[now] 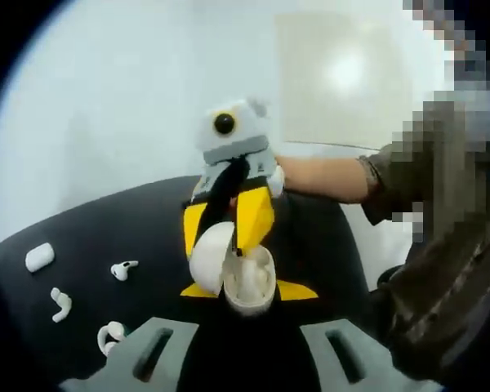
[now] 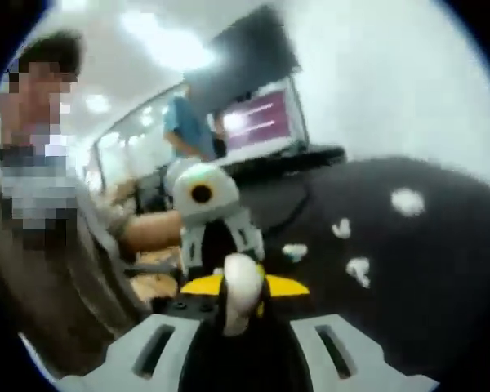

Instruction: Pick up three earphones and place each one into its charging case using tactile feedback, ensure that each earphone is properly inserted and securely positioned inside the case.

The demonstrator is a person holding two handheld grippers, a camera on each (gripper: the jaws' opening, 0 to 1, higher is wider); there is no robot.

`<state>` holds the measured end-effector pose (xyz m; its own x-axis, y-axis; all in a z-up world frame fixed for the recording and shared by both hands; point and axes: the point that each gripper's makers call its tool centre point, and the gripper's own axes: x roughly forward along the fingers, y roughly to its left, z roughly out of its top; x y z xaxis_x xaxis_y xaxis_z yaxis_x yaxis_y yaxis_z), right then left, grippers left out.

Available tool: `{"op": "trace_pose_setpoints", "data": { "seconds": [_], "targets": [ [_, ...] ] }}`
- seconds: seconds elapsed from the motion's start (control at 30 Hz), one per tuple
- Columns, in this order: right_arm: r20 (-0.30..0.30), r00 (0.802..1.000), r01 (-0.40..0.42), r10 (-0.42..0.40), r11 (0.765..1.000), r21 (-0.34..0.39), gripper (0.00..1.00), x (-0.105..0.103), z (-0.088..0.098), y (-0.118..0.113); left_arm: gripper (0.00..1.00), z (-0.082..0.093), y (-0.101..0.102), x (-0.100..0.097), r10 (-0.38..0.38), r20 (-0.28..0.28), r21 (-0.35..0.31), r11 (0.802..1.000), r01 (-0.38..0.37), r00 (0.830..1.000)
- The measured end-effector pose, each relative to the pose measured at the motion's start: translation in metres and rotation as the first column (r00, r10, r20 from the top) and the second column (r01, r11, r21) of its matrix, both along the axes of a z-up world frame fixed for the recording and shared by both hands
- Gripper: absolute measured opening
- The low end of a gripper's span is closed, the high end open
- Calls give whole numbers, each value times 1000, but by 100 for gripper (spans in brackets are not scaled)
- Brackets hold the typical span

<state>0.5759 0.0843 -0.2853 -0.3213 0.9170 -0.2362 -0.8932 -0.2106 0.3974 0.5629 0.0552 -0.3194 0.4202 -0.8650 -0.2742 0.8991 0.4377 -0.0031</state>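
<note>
Left gripper view: black table (image 1: 106, 229) | white wall (image 1: 131, 90) behind

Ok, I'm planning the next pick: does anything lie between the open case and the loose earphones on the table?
Nothing visible does. In the left gripper view the open case sits right of three earphones, which lie apart on bare black table. A closed case lies beyond them, out of the way.

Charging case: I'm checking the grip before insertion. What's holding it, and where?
The left gripper appears to hold the open charging case by the sides of its lower body.
</note>
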Motion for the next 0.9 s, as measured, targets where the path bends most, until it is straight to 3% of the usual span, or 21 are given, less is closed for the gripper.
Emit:
{"op": "trace_pose_setpoints", "data": {
  "seconds": [0.03,0.1,0.2,0.27,0.3,0.37,0.5,0.57,0.6,0.73,0.9],
  "targets": [
    [-102,995,15,-17,1000,-25,20,1,-2,1,19,0,0,0,-1,3,2,1000,1,1000],
    [-148,989,19,-20,1000,-10,20,1,-5,3,19,-1,0,-1,2,-11,1,1000,-2,1000],
    [-157,987,13,-12,1000,10,21,-1,-5,2,19,0,0,-1,0,0,3,1000,0,1000],
    [-87,996,-16,20,999,47,23,-1,1,0,19,0,0,-2,0,8,3,1000,0,1000],
    [-53,998,21,-17,996,81,25,9,13,3,19,1,1,-2,0,10,3,1000,0,1000],
    [-55,998,47,-43,996,75,25,20,28,9,19,1,1,-2,-1,16,3,1000,1,1000],
    [32,996,88,-88,996,-7,19,38,36,38,20,1,1,-2,-3,20,3,1000,3,1000],
    [48,995,93,-90,994,-56,19,43,32,56,20,1,1,-2,-2,21,4,1000,2,1000],
    [49,996,86,-81,989,-117,19,47,24,65,20,1,1,-3,-2,23,3,1000,2,1000],
    [109,994,59,-27,952,-300,19,50,-6,83,20,2,0,-4,-2,27,3,1000,2,1000],
    [180,983,53,27,902,-429,15,43,-30,87,20,3,0,-6,-4,34,2,1000,4,999]
  ]
}}
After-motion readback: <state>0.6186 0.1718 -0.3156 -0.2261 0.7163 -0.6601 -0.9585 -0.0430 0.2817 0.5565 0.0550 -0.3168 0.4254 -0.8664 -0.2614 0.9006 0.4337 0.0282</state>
